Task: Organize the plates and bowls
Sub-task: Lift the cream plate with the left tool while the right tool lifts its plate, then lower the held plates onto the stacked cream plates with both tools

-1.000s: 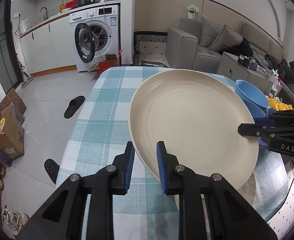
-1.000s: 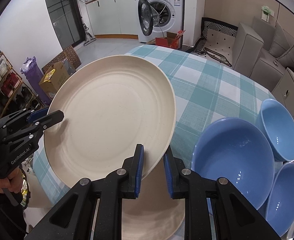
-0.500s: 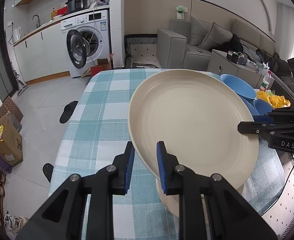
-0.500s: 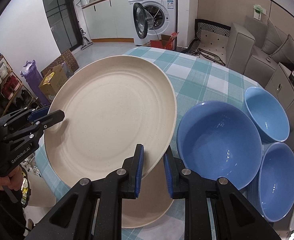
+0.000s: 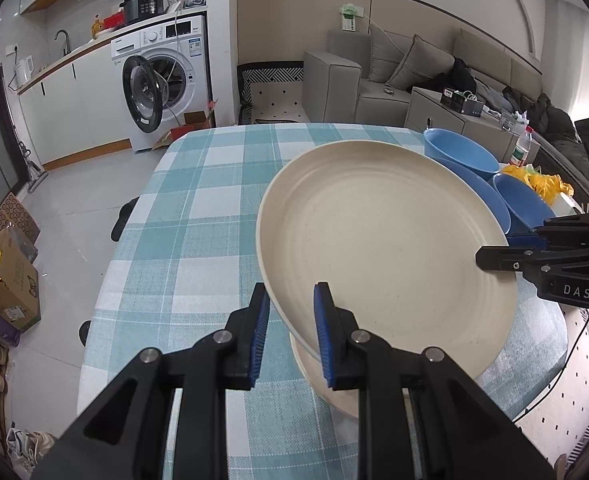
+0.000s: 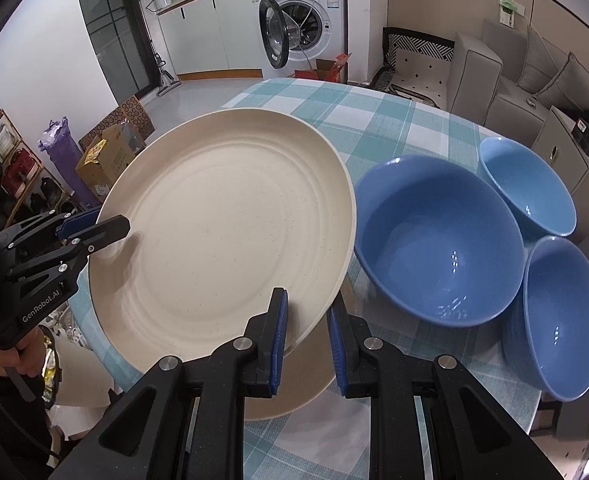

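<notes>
Item: cream plate [image 5: 382,248], large, round, with faint concentric rings, held off the table and tilted. The left gripper [image 5: 290,332] is clamped on its near rim, blue pads nearly together with only the rim's thickness between them. The right gripper [image 6: 306,340] pinches the opposite rim the same way, jaws almost closed. Each gripper shows in the other's view, biting the plate's far edge.

Item: second cream plate [image 6: 294,384], lying flat on the table directly under the held one, just ahead of the right gripper's fingertips. Only its near arc shows; whether the two plates touch cannot be told.

Item: large blue bowl [image 6: 438,240], upright on the cloth, ahead and to the right of the right gripper, just beside the held plate's edge.

Item: two smaller blue bowls, one farther off [image 6: 526,184] and one nearer [image 6: 554,320], both right of the large bowl and close against it.

Item: table [image 5: 198,216], covered in a teal and white check cloth.

Item: yellow bag [image 5: 542,184], beyond the bowls at the table's edge.

Item: a person's hand [image 6: 6,356], gripping the left gripper's handle.
</notes>
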Demonstrator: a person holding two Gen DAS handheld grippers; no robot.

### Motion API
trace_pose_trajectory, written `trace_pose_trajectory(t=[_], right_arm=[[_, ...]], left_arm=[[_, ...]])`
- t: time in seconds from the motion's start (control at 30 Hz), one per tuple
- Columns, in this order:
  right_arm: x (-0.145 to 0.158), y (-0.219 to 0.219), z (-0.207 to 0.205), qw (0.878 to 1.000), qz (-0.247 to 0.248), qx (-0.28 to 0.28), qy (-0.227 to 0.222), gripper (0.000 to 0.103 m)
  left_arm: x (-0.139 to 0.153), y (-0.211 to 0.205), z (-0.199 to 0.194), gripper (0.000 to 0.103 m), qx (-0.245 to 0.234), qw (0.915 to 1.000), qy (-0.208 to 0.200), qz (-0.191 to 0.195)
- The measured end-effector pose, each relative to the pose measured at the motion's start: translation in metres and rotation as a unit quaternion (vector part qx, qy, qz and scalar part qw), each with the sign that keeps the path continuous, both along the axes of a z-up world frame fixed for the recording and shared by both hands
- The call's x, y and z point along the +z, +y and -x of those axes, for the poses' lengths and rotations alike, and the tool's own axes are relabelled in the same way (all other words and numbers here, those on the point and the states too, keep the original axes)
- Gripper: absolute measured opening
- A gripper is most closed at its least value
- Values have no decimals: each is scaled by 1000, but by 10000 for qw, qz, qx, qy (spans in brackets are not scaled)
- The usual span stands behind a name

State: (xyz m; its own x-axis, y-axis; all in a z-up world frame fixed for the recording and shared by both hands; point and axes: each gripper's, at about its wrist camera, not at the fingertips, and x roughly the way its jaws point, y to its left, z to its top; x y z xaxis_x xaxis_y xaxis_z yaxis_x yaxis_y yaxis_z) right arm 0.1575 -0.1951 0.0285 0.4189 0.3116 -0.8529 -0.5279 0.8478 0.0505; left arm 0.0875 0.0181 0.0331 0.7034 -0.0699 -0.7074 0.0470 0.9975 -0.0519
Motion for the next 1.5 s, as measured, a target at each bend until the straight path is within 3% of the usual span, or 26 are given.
trace_pose_trajectory(t=[0.73, 1.5], right_arm=[[-41, -18, 8, 9993, 66, -112, 362, 20], [-64, -13, 0, 9982, 236, -93, 536, 20]], left_arm=[[-32, -17, 5, 21, -152, 9993, 329, -41], [-53, -20, 2, 21, -180, 9982, 556, -161]])
